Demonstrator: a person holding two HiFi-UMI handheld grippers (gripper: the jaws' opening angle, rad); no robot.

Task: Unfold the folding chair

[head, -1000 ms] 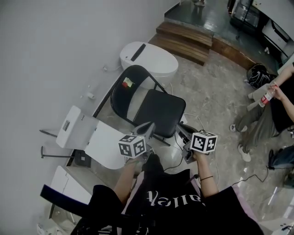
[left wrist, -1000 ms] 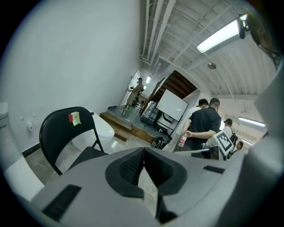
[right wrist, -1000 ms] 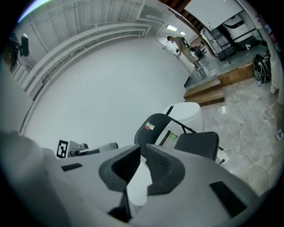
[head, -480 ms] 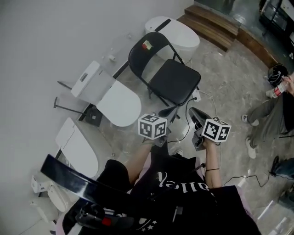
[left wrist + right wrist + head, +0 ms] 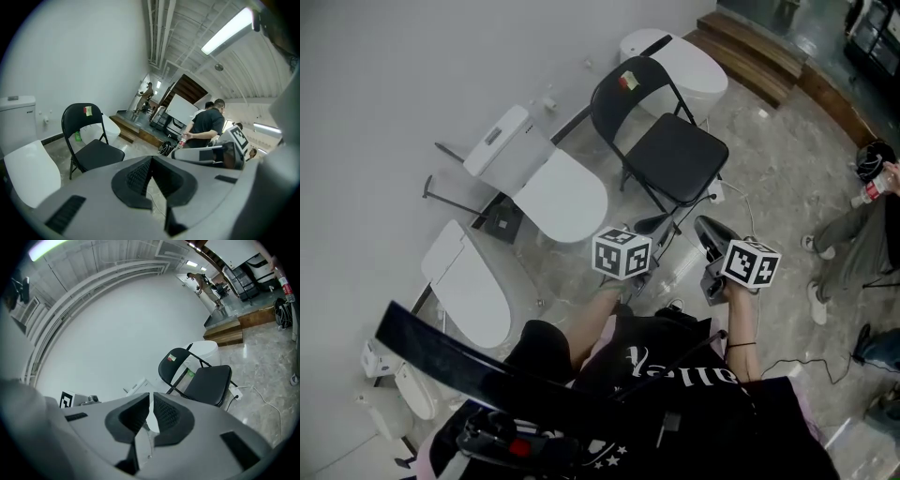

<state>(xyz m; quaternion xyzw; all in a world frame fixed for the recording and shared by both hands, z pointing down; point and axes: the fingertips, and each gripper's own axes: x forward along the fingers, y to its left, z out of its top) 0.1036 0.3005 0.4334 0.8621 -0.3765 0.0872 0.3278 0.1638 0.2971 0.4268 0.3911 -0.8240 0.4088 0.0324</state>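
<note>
Containers first: three white toilets along the wall, the round one (image 5: 675, 54) behind the chair, one with a tank (image 5: 567, 195) and one further left (image 5: 473, 292). All lids are down, so I cannot see inside. A small green item (image 5: 77, 136) sits on the floor by the chair's rear leg; a bystander at the right edge holds a bottle (image 5: 872, 195), contents unreadable. The folding chair (image 5: 675, 150) stands open on the stone floor, seat down, just in front of the round toilet and well apart from both grippers. The left gripper (image 5: 150, 163) has its jaws pressed together, empty. The right gripper (image 5: 151, 403) has just been closing to a thin slit, nothing between the pads. Compared with a second ago, both grippers sit further back from the chair, which now shows higher and further right in the head view, and the leftmost toilet has come into view.
</note>
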